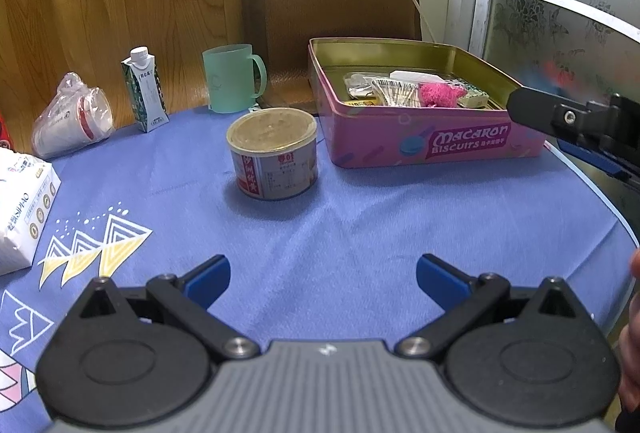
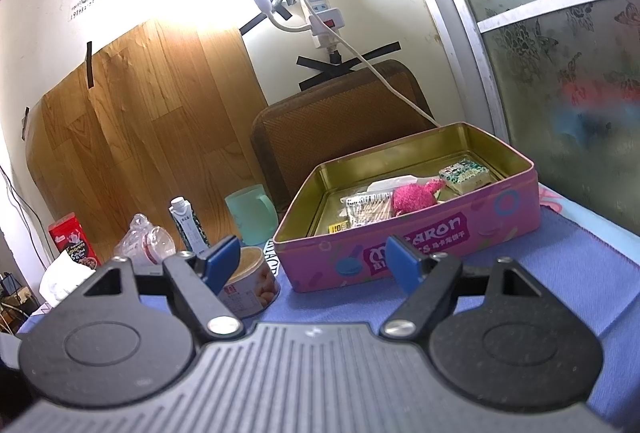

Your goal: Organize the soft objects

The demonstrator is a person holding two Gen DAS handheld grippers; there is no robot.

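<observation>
**Pink plush sits in the tin, both tools empty**

Pink plush (image 1: pixel 438 94), the one clearly soft thing in sight, lies inside the tin (image 1: pixel 432 149), tucked among a striped packet (image 1: pixel 394 91), a white wrapper and a small green-and-white box (image 1: pixel 474 95). Largest first, though: the worktop (image 1: pixel 320 217) under its blue cloth spreads across the whole lower view, and the tin stands open toward its far right, lid nowhere to be seen.

Left of the tin, a can (image 1: pixel 274 153) stands upright and apart from it. Behind that, a green mug (image 1: pixel 232 79), a small carton (image 1: pixel 145 89) and a bagged stack of cups (image 1: pixel 72 115) line the back edge. A tissue pack (image 1: pixel 22 205) sits at the far left edge.

Now the tools. Left tool (image 1: pixel 323 279) hovers over bare cloth, jaws spread wide, nothing between them. Right tool (image 2: pixel 311 263) faces the tin's front wall, jaws wide too and empty; the left view catches one of its fingers just right of the tin.

My read: the plush is already stowed, so the job looks well along. The tissue pack could count as soft and remains outside the tin; whether it belongs in there, I can't say.
</observation>
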